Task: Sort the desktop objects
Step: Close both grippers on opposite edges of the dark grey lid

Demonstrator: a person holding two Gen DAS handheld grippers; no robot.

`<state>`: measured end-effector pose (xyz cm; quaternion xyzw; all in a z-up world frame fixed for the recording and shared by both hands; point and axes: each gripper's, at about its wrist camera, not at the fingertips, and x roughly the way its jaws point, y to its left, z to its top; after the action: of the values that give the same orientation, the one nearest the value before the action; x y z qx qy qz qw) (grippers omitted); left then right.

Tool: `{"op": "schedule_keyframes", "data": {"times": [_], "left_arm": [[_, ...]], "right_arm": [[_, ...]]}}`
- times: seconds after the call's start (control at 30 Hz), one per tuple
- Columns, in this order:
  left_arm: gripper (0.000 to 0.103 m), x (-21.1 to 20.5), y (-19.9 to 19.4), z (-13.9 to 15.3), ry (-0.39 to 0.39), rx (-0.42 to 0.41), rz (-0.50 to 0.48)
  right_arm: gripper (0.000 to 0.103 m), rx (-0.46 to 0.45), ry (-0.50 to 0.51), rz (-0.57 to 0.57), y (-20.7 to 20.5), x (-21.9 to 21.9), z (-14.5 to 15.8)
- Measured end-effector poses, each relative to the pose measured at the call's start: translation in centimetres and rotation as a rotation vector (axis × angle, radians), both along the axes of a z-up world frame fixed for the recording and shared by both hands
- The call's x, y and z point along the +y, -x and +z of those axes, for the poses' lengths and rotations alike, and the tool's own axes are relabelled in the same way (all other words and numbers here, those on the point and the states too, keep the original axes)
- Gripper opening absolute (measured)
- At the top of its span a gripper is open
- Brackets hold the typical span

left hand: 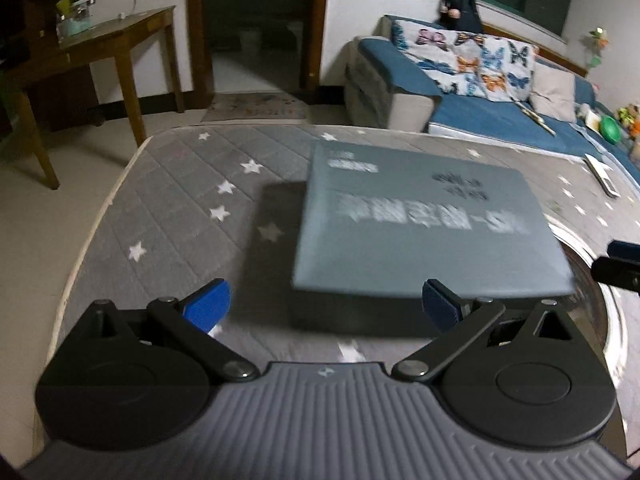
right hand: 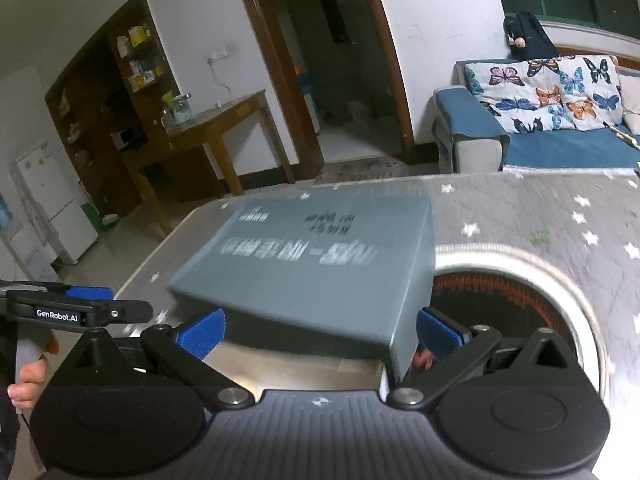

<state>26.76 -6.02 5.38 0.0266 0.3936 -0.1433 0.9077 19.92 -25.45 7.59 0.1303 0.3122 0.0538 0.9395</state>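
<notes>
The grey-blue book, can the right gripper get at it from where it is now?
Probably yes. The right gripper is open, with the grey-blue book directly ahead, its near edge between the blue pads and nothing in between. The round metal rim sits to the right, off the path.

book title [left hand: 432, 212]: motion-blurred, unreadable
round steel basin [right hand: 520, 258]: part hidden under book, cut by right gripper body
shelf items [right hand: 138, 54]: too small to tell
</notes>
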Motion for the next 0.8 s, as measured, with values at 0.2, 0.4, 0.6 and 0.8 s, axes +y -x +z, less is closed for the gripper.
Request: {"op": "schedule_keyframes", "data": {"times": [0.2, 0.4, 0.6, 0.8], "left_arm": [[0.102, -0.1, -4.9, -1.3, 0.029, 0.049, 0.016], [0.102, 0.0, -8.3, -3.1, 0.099, 0.121, 0.033], [0.102, 0.3, -9.9, -4.8, 0.174, 0.175, 0.039], [0.102, 0.7, -10.4, -5.7, 0.251, 0.209, 0.032]], "right_arm": [[0.103, 0.050, 0.030, -0.011, -5.1, -1.4, -1.8], [0.103, 0.117, -0.050, -0.019, -8.4, -3.6, -4.4], [0.103, 0.160, -0.103, -0.009, -10.0, -4.6, -6.4], [0.103, 0.171, -0.135, 0.004, -11.0, -4.8, -7.6]]}}
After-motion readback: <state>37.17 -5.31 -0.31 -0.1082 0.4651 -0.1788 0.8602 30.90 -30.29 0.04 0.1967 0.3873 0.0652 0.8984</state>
